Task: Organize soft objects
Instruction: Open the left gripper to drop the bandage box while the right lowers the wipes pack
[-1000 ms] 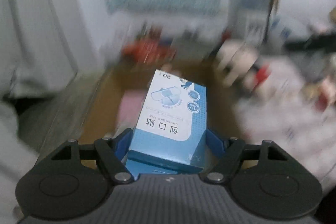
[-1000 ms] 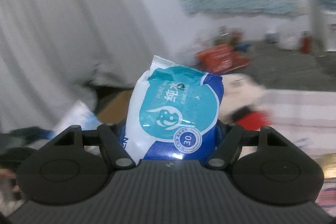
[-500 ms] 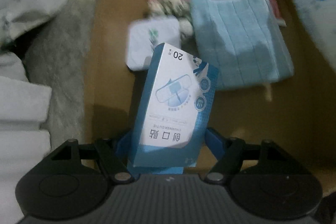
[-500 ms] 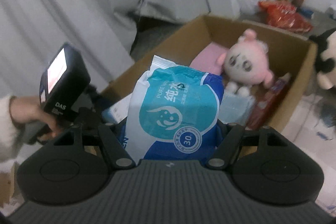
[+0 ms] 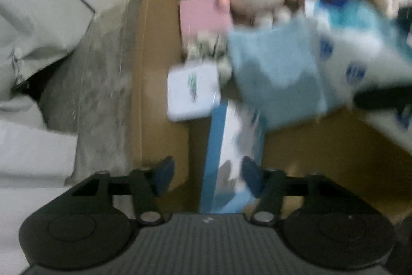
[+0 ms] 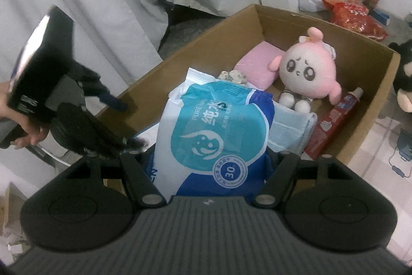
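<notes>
Cardboard box [image 6: 370, 105] is seen standing open on the floor, and a pink plush doll [image 6: 309, 68], a pink pad [image 6: 257, 63], a folded light blue towel [image 6: 291, 130], a red tube [image 6: 334, 120] against the right wall and a white packet [image 5: 193, 92] are held in it. In the left wrist view the blue and white plaster box [image 5: 231, 159] is found lying in the near part of the carton, beside the white packet and partly under the edge of the towel; its long axis runs away from the camera toward the far wall. The left gripper [image 5: 206, 172] is shown with its blue fingers [image 5: 162, 172] spread, the left one clear of the plaster box, while contact at the right one cannot be made out through the blur. That whole view is smeared, so print on the box cannot be read. In the right wrist view the wet wipes pack [image 6: 213, 143] is pinched between the fingers of the right gripper [image 6: 208, 166], held upright above the near edge of the carton, its long axis pointing up and away, its lower end hidden by the gripper body. The left hand [image 6: 28, 135] is cut off at the frame edge.
</notes>
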